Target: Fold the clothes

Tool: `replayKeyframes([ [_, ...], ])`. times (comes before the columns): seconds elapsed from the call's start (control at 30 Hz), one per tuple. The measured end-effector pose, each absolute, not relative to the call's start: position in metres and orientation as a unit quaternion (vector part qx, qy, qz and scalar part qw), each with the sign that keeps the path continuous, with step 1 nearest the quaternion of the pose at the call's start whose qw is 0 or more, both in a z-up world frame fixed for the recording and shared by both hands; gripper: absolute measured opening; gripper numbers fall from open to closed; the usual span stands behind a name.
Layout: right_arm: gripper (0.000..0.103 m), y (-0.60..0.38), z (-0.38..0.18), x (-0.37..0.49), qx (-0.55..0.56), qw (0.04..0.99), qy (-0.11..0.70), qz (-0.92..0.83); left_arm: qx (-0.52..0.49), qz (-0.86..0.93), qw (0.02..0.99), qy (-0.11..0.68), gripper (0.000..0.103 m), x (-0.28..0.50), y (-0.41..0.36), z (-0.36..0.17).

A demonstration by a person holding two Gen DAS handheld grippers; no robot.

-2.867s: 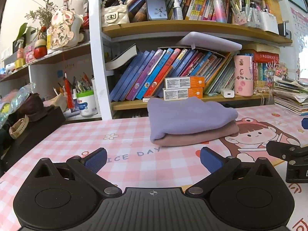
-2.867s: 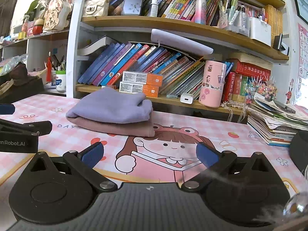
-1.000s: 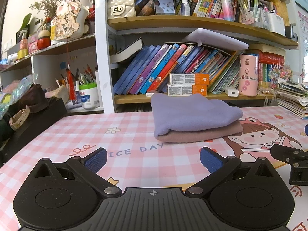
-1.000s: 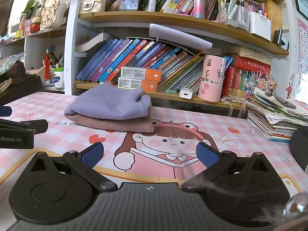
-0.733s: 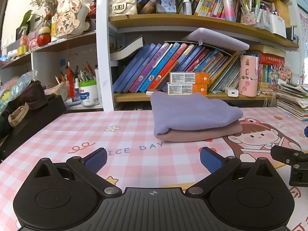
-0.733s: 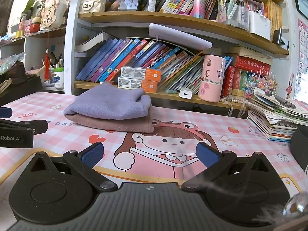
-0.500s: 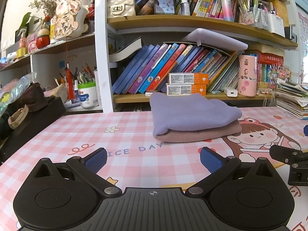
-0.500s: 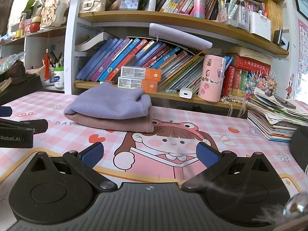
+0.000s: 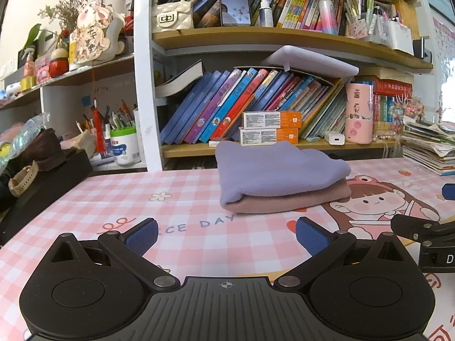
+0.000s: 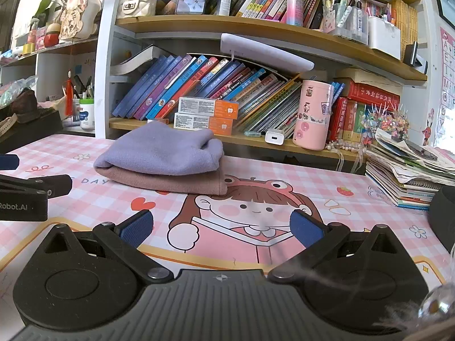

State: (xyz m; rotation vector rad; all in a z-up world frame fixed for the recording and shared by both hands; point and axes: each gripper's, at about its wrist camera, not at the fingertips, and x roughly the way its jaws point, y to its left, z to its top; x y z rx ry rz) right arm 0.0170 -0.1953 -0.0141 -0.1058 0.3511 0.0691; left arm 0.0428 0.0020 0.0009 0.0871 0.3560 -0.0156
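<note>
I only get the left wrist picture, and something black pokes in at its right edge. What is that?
Observer: That is the right gripper. Its own camera shows its blue pads wide apart with nothing between them.
Operator: Is it touching the folded clothes?
Observer: No. In its view the folded clothes lie well ahead and to its left, clear of both pads.
Operator: Anything further right?
Observer: A dark rounded object at the far right; I cannot tell what it is.
</note>
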Motion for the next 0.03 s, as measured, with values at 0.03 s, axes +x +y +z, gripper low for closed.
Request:
replayKeyframes([
  [0.03, 0.103, -0.1952, -0.0142, 0.0169, -0.053, 0.983, 0.175, 0.034, 0.045, -0.009, 0.983, 0.176, 0.103, 0.0426, 0.0016, 0.0008],
])
